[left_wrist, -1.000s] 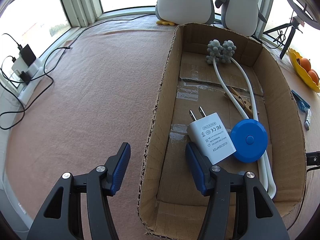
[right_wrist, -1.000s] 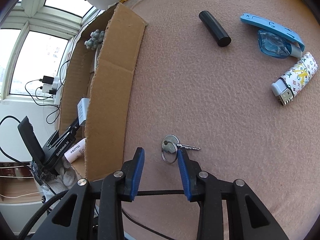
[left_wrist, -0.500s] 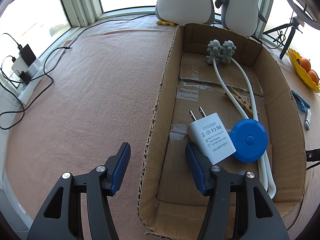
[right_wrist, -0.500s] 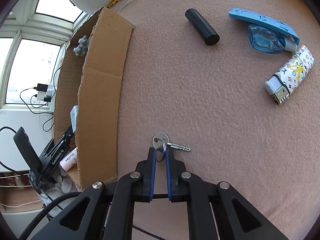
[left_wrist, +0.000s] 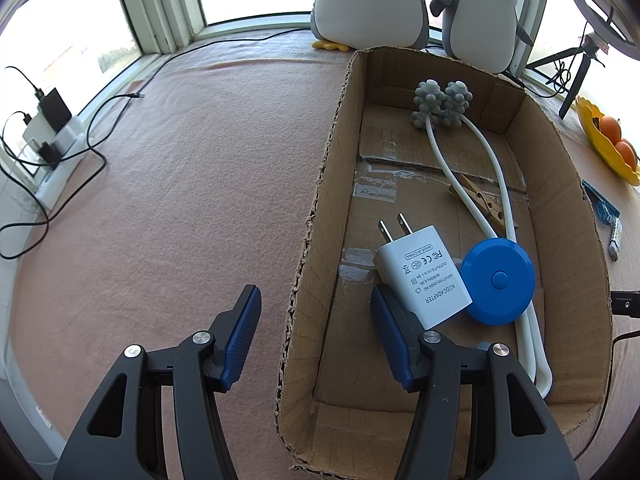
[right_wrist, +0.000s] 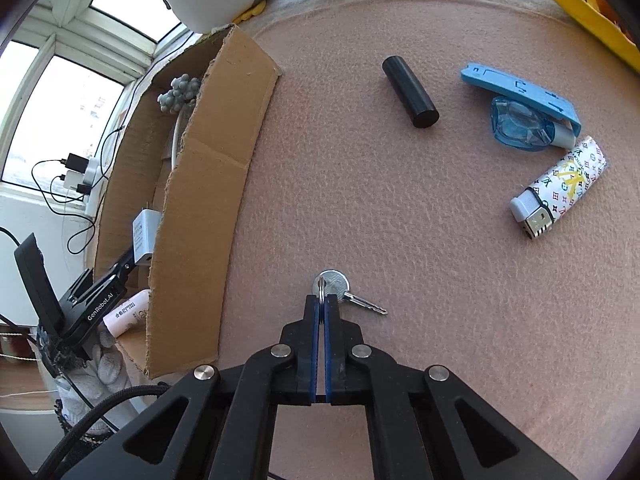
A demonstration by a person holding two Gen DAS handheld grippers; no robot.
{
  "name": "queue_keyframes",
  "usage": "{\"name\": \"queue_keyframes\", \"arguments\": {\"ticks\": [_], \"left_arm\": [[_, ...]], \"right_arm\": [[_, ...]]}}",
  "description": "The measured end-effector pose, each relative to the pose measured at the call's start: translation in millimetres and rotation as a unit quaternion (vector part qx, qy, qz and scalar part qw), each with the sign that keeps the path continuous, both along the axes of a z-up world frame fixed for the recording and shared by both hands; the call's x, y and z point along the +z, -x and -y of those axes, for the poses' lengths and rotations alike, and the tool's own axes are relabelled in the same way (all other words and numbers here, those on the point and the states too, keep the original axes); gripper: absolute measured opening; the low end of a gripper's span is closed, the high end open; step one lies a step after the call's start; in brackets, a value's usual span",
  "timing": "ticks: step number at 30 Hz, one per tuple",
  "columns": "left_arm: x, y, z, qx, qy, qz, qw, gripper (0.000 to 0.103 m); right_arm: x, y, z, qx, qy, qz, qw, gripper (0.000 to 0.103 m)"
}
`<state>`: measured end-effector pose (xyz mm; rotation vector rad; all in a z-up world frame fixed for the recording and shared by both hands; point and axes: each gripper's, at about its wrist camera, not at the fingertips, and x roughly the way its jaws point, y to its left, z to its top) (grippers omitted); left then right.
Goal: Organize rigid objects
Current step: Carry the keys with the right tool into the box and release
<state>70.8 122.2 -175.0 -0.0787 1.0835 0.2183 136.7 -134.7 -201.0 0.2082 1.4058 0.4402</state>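
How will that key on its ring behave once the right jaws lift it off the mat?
The right gripper pinches only the thin split ring, so the key will likely swing and dangle below it. It looks small, flat metal: probably light, stiff and slippery, so the ring might twist between the jaws.
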Motion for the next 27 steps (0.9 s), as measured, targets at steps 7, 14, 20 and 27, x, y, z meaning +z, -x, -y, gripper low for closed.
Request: {"name": "queue_keyframes", "arguments": {"ticks": [7,14,20,27], "left_arm": [[1,-2,1,-0.001,-0.001,-0.002,1.0000,0.058],[0,-2,1,-0.001,-0.003,-0.001,1.0000,0.058],[0,-2,-1,0.000,-0.001,0.001,1.0000,0.058],[0,-2,-3,0.002,0.002,0.001,1.0000,0.058]], "right_arm": [[31,4,-2,0.011,0.006,0.055,0.998,0.002],[81,5,-25,0.046,-0.007,0.116,0.992,0.002],[106,0,-70,0.090,-0.023,0.139,0.986,0.002],[99,-7,-114,0.128,-0.024,0.137,0.982,0.002]]}}
